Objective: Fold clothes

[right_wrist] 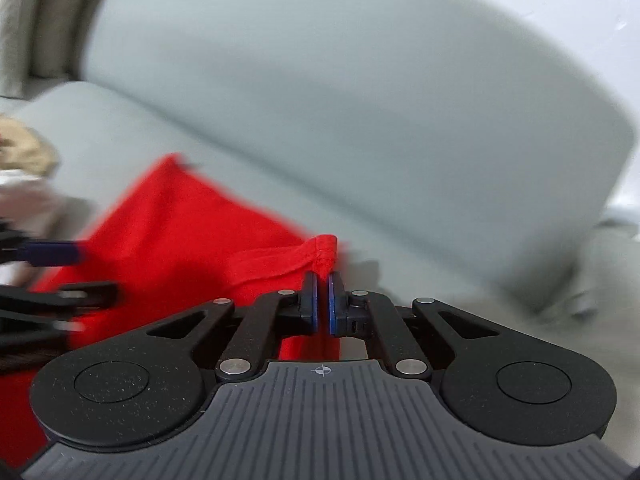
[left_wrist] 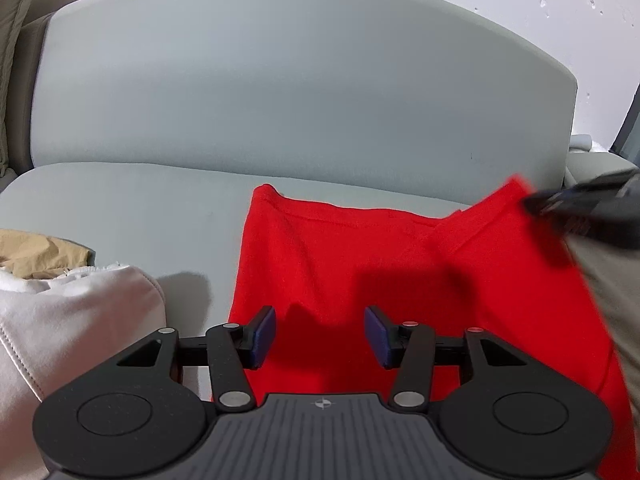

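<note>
Two handheld grippers work over one red garment (left_wrist: 360, 264) spread on a grey sofa seat (left_wrist: 132, 208). Nearest, the left gripper (left_wrist: 320, 336) hovers above the cloth's near edge, its tongs spread apart around nothing. The right gripper (right_wrist: 322, 304) has its tongs pressed together, pinching one raised hemmed corner. Left lies one white garment (left_wrist: 72, 304), one tan cloth (left_wrist: 40, 252) behind it. Farthest, one grey backrest (left_wrist: 300, 88).

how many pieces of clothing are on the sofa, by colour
red garment: 1, spread on the grey sofa, one corner pinched in the right tongs; left tongs open above it
white or pale garment: 1
tan garment: 1
total: 3
</note>
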Action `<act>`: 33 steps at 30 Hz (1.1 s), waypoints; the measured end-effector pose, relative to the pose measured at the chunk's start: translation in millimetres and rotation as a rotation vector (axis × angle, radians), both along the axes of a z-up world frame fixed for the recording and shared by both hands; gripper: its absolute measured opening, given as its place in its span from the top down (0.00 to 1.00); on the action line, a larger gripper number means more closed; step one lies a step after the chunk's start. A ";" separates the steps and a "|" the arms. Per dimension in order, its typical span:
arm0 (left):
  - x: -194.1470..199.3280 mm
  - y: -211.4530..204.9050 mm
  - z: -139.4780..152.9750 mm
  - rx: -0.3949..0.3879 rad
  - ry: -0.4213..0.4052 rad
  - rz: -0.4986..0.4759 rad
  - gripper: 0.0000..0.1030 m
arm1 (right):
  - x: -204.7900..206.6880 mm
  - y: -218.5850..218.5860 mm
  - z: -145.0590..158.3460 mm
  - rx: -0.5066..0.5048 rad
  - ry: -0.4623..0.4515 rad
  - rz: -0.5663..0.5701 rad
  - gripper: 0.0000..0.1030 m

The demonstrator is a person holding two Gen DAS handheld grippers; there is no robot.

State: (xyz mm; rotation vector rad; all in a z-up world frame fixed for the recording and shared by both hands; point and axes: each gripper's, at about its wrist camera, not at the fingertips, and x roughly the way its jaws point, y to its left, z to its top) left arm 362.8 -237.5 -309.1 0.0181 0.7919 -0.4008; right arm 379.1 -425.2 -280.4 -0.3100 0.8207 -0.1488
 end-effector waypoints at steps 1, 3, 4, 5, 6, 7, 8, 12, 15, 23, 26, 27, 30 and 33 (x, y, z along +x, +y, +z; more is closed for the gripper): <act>-0.1 -0.7 -1.3 0.001 0.000 -0.001 0.53 | 2.0 -14.4 1.8 -0.035 0.000 -0.036 0.96; 1.2 -3.1 -4.5 0.008 -0.003 -0.003 0.53 | 6.0 -43.6 5.3 -0.106 0.000 -0.108 0.96; 2.4 -2.9 -5.5 0.009 -0.002 -0.004 0.53 | 8.4 -60.7 3.6 -0.122 0.010 -0.154 0.96; 3.5 -2.8 -6.4 0.010 -0.002 -0.005 0.52 | 10.6 -78.7 -0.5 -0.101 0.024 -0.202 0.96; 4.7 -2.7 -7.6 0.012 -0.001 -0.005 0.49 | 11.9 -87.4 -4.6 -0.081 0.032 -0.228 0.96; 5.9 -2.8 -8.7 0.015 0.001 -0.005 0.48 | 14.4 -97.1 -12.8 -0.060 0.050 -0.257 0.96; 6.7 -2.6 -8.7 0.017 0.001 -0.002 0.48 | 17.2 -102.6 -23.9 -0.055 0.074 -0.274 0.96; 8.6 2.1 -8.8 0.031 0.000 0.024 0.48 | 19.2 -100.2 -55.7 -0.076 0.136 -0.309 0.96; 9.0 6.4 -7.1 0.030 -0.002 0.042 0.48 | 10.9 -97.6 -57.4 -0.111 0.139 -0.333 0.88; 24.2 21.7 2.5 0.003 -0.074 0.076 0.48 | -2.8 -54.4 10.9 0.017 -0.009 -0.227 0.61; 48.0 23.7 -2.2 0.020 -0.113 0.094 0.44 | -12.9 -39.7 15.4 0.009 -0.036 -0.173 0.58; 56.5 23.5 -4.2 0.021 -0.112 0.093 0.41 | -15.8 -43.3 12.5 0.010 -0.037 -0.184 0.56; 83.5 21.3 -10.0 0.016 -0.098 0.074 0.39 | -22.8 -64.3 3.4 0.085 -0.062 -0.228 0.55; 107.3 12.2 -16.5 0.047 -0.084 0.045 0.40 | -31.0 -106.9 -14.2 0.260 -0.100 -0.325 0.58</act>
